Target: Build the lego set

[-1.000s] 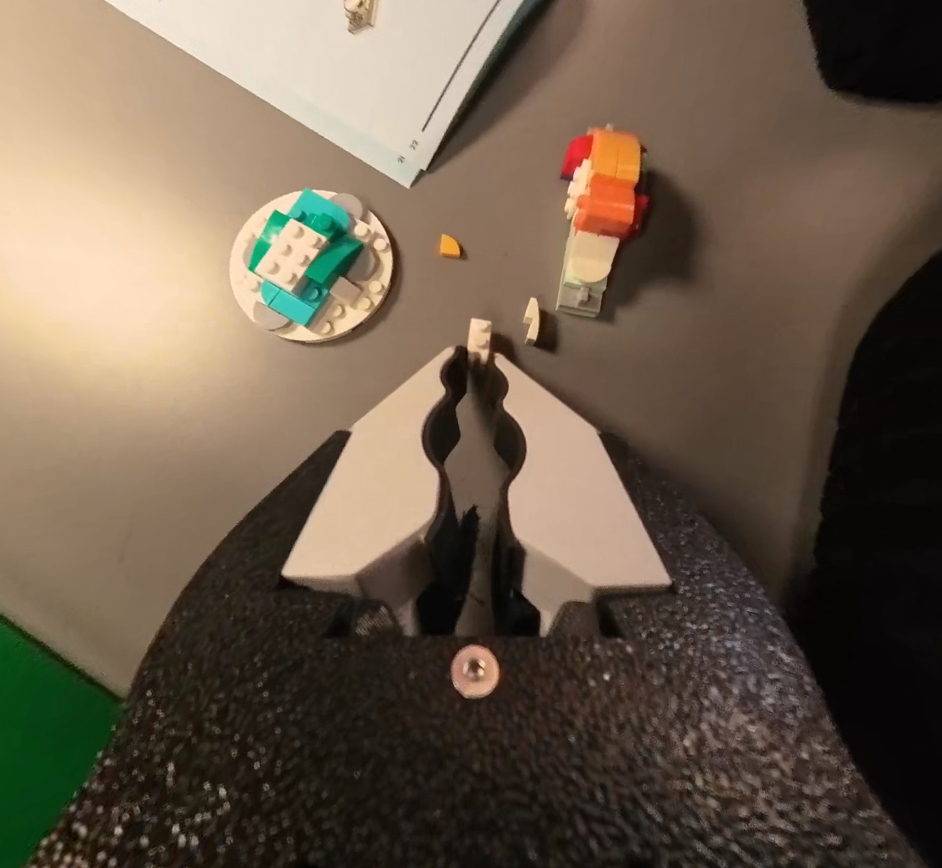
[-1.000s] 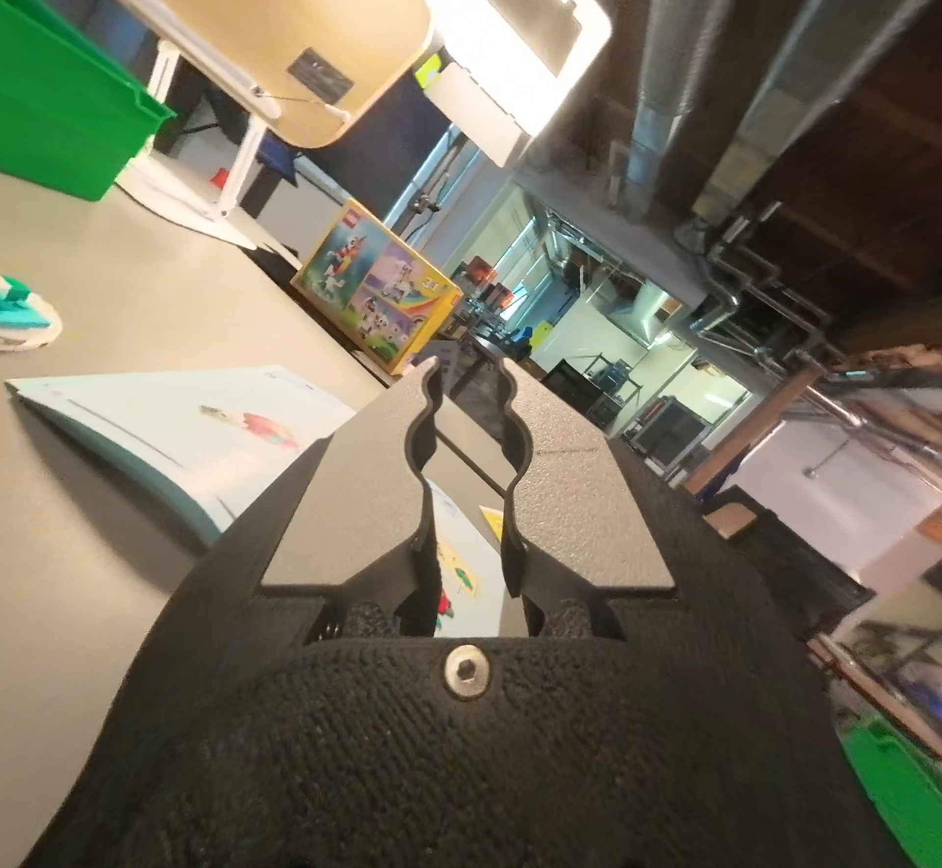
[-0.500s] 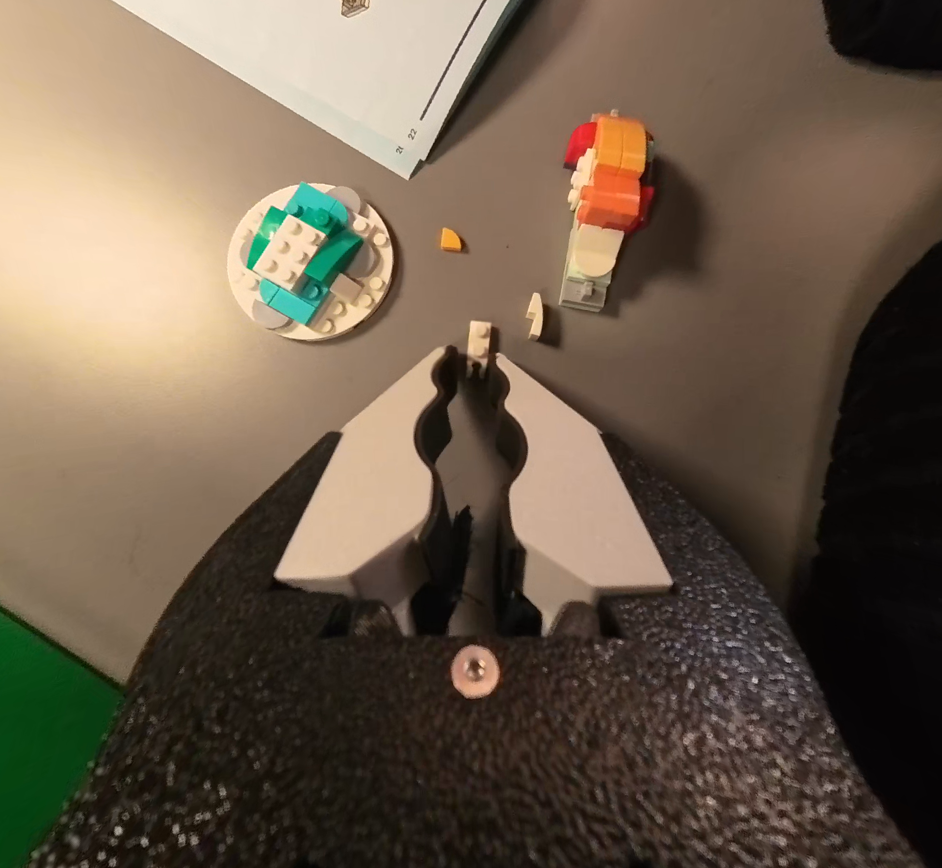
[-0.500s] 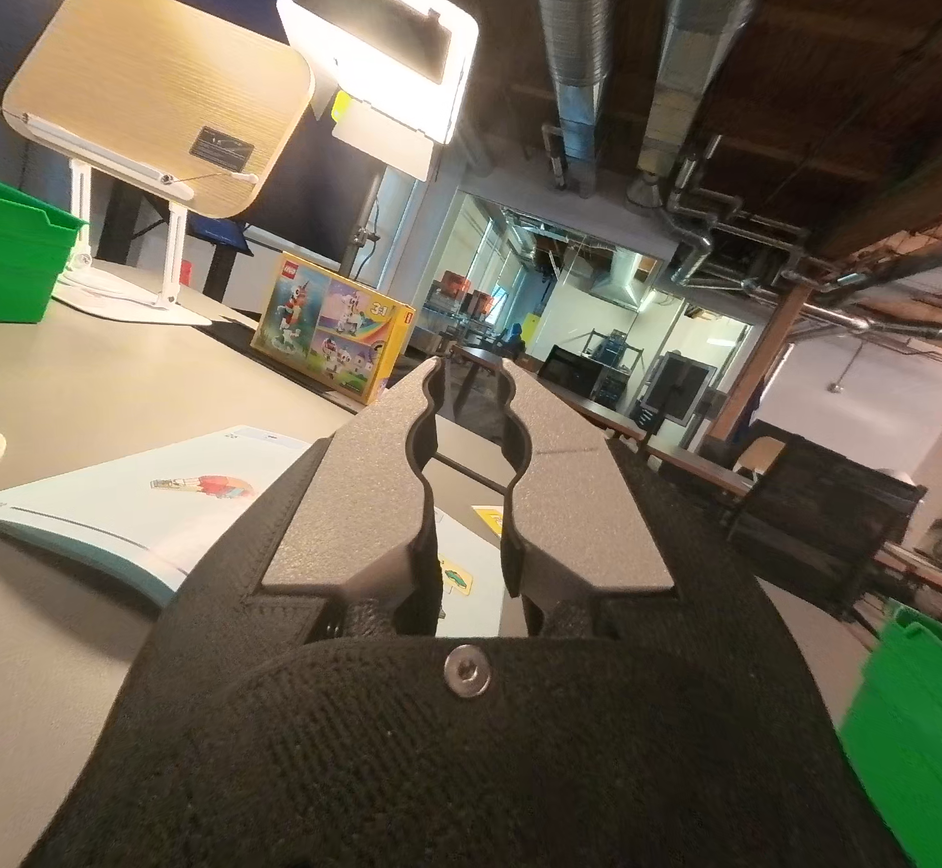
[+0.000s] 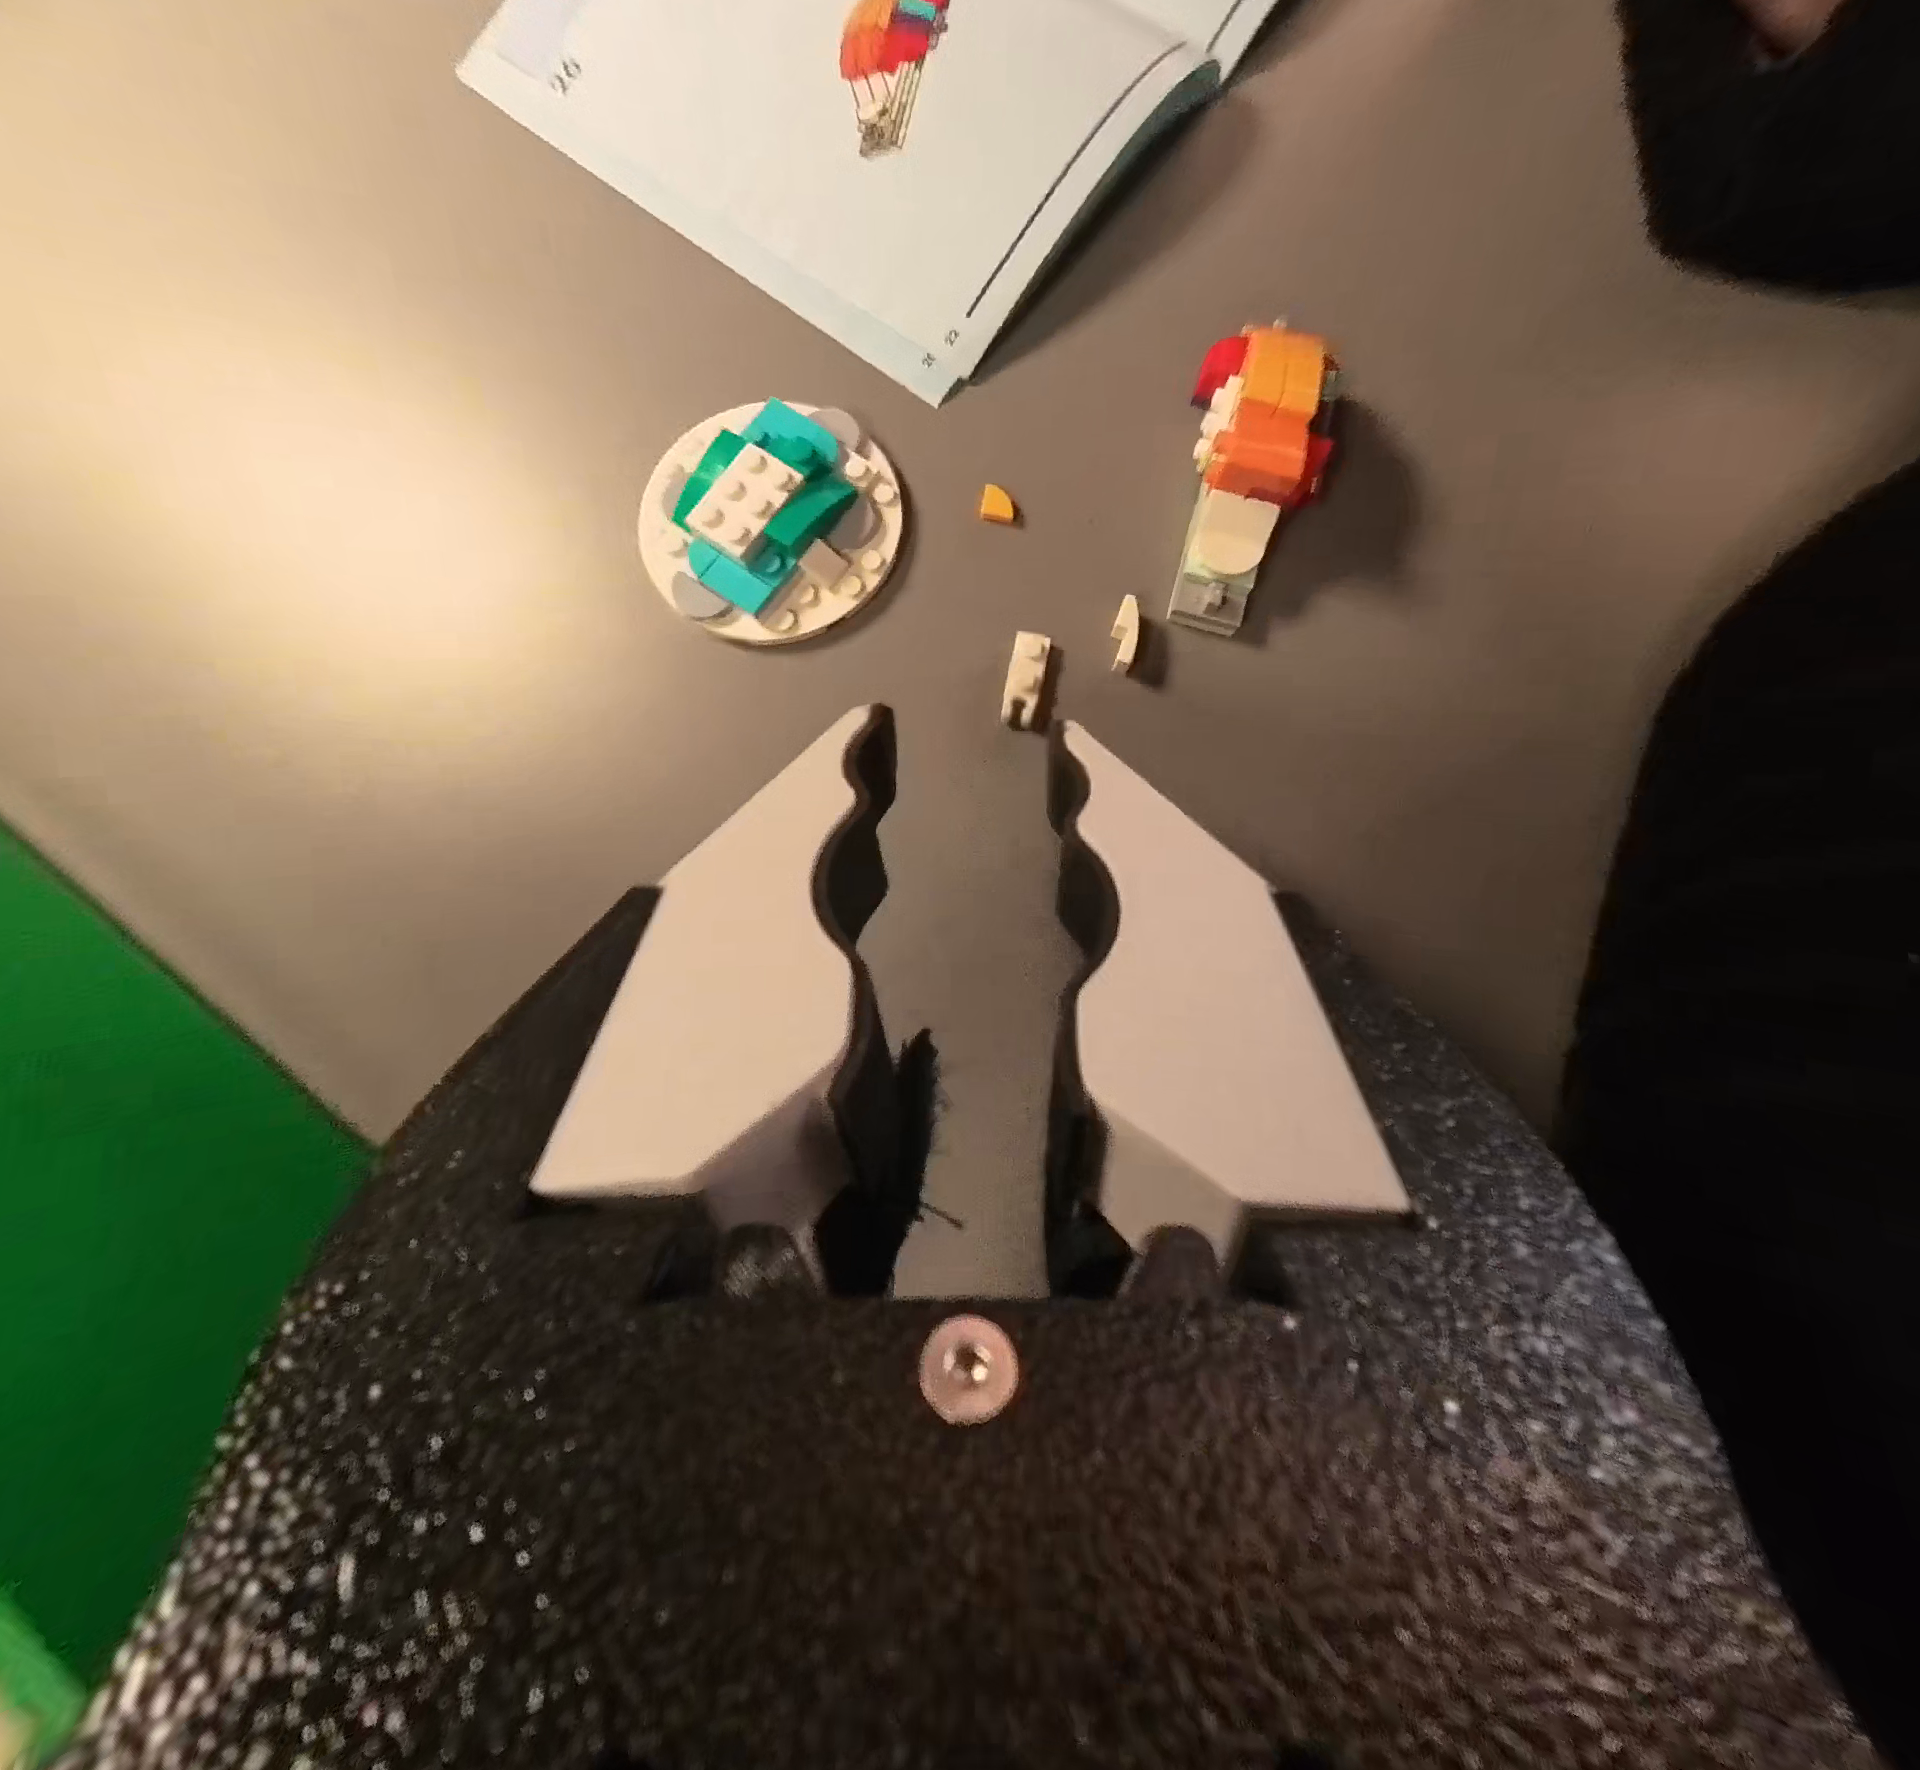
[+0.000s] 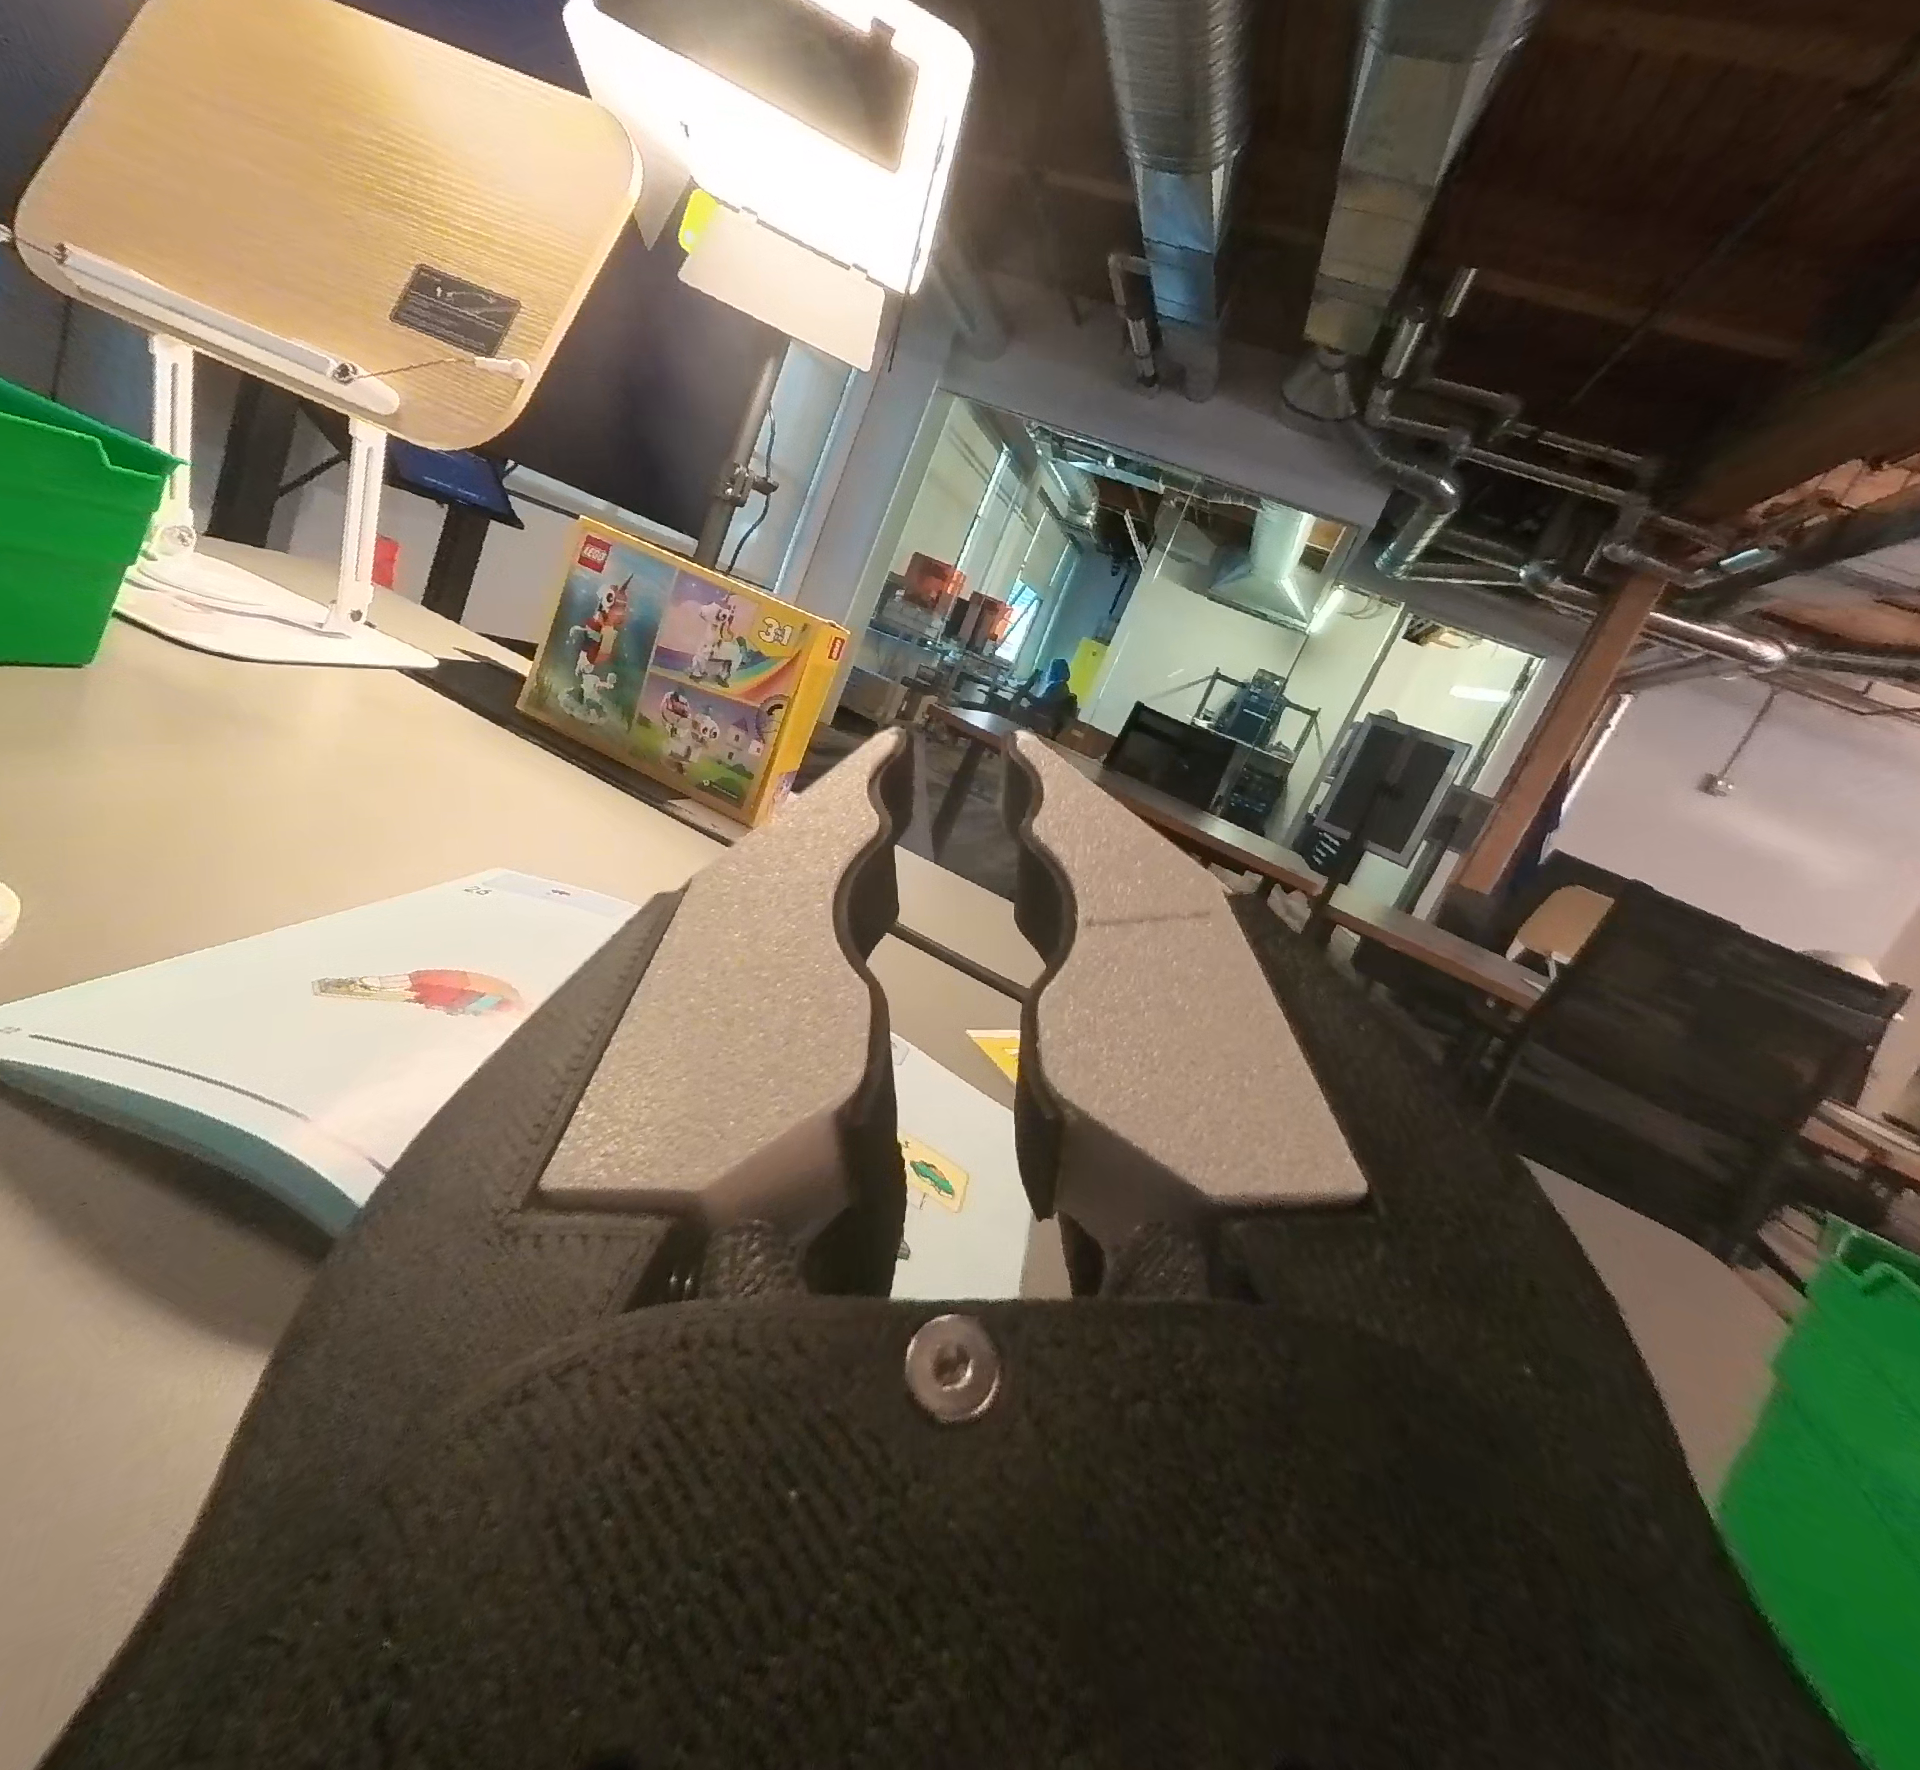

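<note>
In the left wrist view my left gripper (image 5: 971,718) is open and empty above the grey table. A small cream piece (image 5: 1027,679) lies just beyond its right fingertip, apart from both pads. A second cream curved piece (image 5: 1126,631) and a small orange quarter-round tile (image 5: 997,505) lie nearby. A white round plate with teal and white bricks (image 5: 774,520) sits to the left. An orange, red and cream build (image 5: 1252,463) lies to the right. In the right wrist view my right gripper (image 6: 956,744) is open and empty, raised and pointing across the room.
The open instruction booklet (image 5: 883,58) lies at the far side and also shows in the right wrist view (image 6: 312,993). A green bin (image 5: 125,1097) is at the left. A dark sleeve (image 5: 1766,889) fills the right edge. The set's yellow box (image 6: 681,681), a book stand (image 6: 322,203) and a lamp (image 6: 769,58) stand beyond. Spacing between my two grippers at the tips: around 30 cm. The small cream piece (image 5: 1027,679) is closer to my left gripper, around 4 cm from its tips; the right tips are 25 cm off.
My left gripper was shut on the small cream piece, opened and drew back; the piece now lies on the table. My right gripper swung and its jaws narrowed slightly.
</note>
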